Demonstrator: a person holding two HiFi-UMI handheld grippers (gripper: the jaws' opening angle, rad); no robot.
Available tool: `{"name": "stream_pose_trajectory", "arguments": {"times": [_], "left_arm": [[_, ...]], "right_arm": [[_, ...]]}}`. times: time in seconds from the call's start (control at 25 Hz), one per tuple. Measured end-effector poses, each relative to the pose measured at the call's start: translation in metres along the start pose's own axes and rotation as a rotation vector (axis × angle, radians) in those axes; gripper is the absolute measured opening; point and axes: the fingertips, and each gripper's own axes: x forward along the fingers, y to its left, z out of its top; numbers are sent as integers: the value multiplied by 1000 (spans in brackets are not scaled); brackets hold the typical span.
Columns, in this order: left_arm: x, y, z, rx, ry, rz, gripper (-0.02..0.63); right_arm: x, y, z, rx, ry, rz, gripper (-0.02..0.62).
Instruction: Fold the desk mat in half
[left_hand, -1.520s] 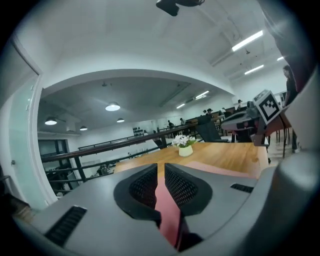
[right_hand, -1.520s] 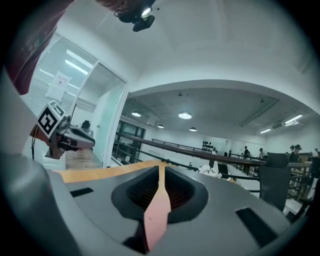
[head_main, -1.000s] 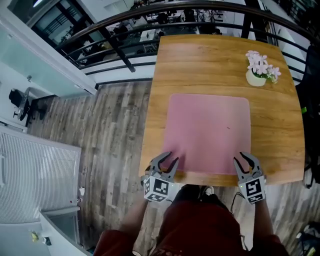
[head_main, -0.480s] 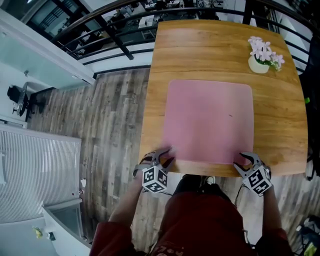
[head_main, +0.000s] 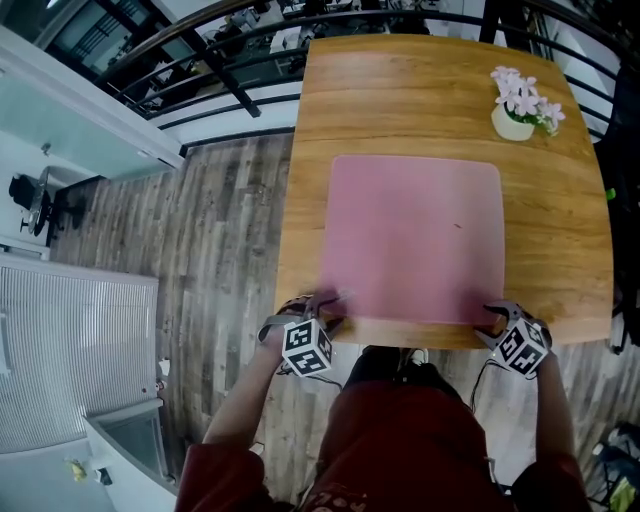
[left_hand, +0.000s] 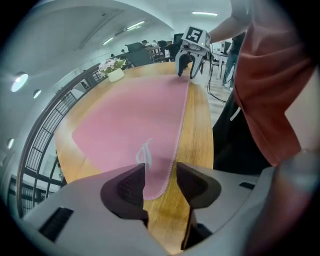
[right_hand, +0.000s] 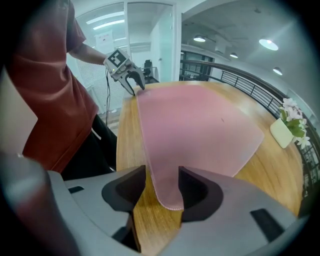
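Observation:
The pink desk mat (head_main: 415, 235) lies flat and unfolded on the wooden table (head_main: 400, 90). My left gripper (head_main: 325, 305) is at the mat's near left corner, at the table's near edge. In the left gripper view, that corner (left_hand: 157, 185) lies between the opening jaws of the gripper (left_hand: 160, 172) with a gap beside it. My right gripper (head_main: 497, 318) is at the near right corner. Its jaws (right_hand: 162, 177) are opening too, and the rounded corner (right_hand: 170, 195) lies loosely between them. Each gripper shows across the mat in the other's view: the right one (left_hand: 189, 65), the left one (right_hand: 134, 82).
A small white pot of pink flowers (head_main: 518, 108) stands on the table's far right, beyond the mat. A dark railing (head_main: 230, 80) runs behind the table, with wood floor (head_main: 220, 250) to the left. The person's red-clad body (head_main: 400, 450) is close against the near edge.
Both grippers have drawn back from over the mat's near corners to the table's near edge. The mat still lies flat.

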Motion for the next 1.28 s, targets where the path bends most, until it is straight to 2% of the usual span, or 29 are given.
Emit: {"name": "stream_pose_trajectory", "arguments": {"times": [0.28,0.4,0.6,0.72,0.8,0.84,0.96,1.08,1.28], "left_arm": [[2,8,-3,43,56,-76,225],[3,13,-3,79,85,-106,266],[6,23,-6,76,93,-135,318],[6,22,-6,84,95,-132,315],[6,16,-5,80,96,-158,268],[7,13,-4,75,96,-172,243],[8,12,-5,64,111,-203,239],[9,13,-5,90,139,-235,245],[10,13,-7,102,157,-230,247]], "right_arm": [[0,-4,-14,-91,115,69,216],[0,-5,-15,-146,159,96,195],[3,-4,-13,-199,195,96,193],[5,-9,-11,-217,183,64,202],[5,-17,-11,-216,183,48,279],[5,-19,-12,-215,191,53,298],[7,-18,-11,-245,219,84,302],[8,-18,-11,-259,228,103,302],[11,-20,-9,-251,197,118,302]]}}
